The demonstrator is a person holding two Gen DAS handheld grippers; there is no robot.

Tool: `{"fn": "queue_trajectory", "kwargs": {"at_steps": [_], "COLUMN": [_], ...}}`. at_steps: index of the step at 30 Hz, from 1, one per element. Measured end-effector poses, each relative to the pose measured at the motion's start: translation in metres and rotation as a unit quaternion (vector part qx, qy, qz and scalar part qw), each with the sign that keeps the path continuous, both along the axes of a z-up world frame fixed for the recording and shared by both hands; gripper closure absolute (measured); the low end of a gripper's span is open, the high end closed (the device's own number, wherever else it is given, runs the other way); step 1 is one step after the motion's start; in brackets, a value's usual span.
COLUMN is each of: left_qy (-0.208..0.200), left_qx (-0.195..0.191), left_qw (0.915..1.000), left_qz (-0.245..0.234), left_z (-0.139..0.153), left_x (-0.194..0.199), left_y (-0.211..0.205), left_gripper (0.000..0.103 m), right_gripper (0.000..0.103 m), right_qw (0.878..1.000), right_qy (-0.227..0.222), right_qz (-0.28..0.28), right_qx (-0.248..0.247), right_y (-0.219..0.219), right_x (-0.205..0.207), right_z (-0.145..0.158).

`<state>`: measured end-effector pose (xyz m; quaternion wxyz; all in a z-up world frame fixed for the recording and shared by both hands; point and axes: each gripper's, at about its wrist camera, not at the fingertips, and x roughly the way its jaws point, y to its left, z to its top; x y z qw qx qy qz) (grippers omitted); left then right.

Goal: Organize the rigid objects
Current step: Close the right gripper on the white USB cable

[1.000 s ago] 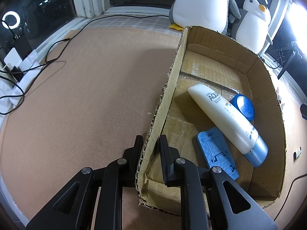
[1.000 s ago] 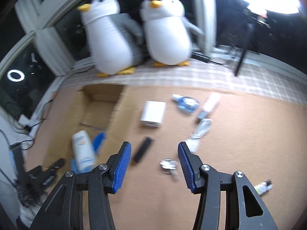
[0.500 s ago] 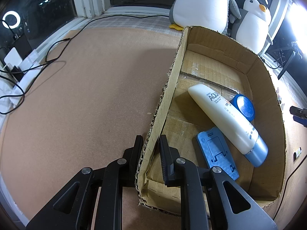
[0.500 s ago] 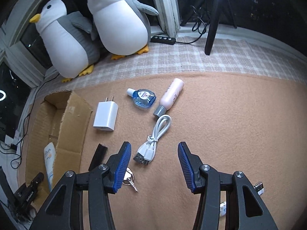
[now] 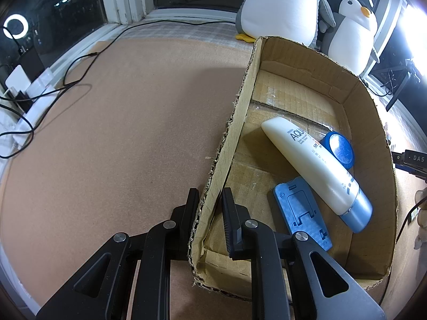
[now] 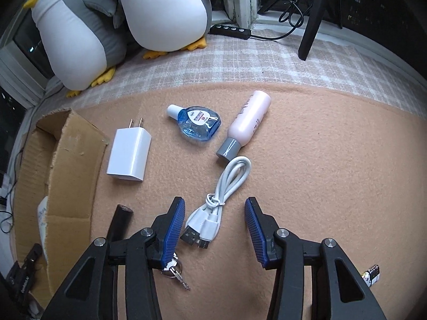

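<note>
Coiled white cable [image 6: 221, 202] is now framed between the closing, still-spread right tongs [image 6: 213, 229], lowered from above; a pick-up seems imminent. Cardboard box [image 5: 234, 144] wall remains pinched by left tongs [image 5: 210, 213].

Brown cardboard box [image 5: 299, 58] with a cream tube [image 5: 307, 157] capped in pale metallic blue, a deep blue round lid [image 5: 340, 149] and a light blue stand [image 5: 301, 210] inside. Over on the peach felt table [image 6: 320, 160], a white charger [image 6: 128, 154], a clear blue bottle [image 6: 200, 125] with a white cap, a pink bottle [image 6: 248, 122] with a grey cap, a white cable [image 6: 224, 186]. Black right gripper [image 6: 212, 229] with ribbed blue pads, and white-and-grey penguins [image 6: 160, 10] with yellow feet on a beige plaid cloth [image 6: 267, 61].
</note>
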<state>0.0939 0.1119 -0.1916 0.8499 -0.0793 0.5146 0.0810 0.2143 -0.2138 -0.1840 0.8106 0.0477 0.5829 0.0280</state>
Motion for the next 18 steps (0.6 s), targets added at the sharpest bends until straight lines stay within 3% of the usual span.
{"fn": "queue_trajectory", "kwargs": {"at_steps": [5,9,18], "left_qy": [0.000,0.000,0.000], "left_qx": [0.000,0.000,0.001], "left_qw": [1.0000,1.0000,1.0000], "left_qz": [0.000,0.001,0.001], "left_z": [0.000,0.000,0.000], "left_x": [0.000,0.000,0.000], "left_y": [0.000,0.000,0.000], "left_gripper": [0.087,0.087,0.087], "right_gripper": [0.068,0.082,0.083], "right_qw": [0.999,0.998,0.998], "right_qy": [-0.003,-0.003,-0.006], "right_qz": [0.023,0.041,0.048], "right_qx": [-0.027,-0.047,-0.033], "right_y": [0.006,0.008,-0.007], "right_x": [0.000,-0.002,-0.011], "right_z": [0.001,0.001,0.003]}}
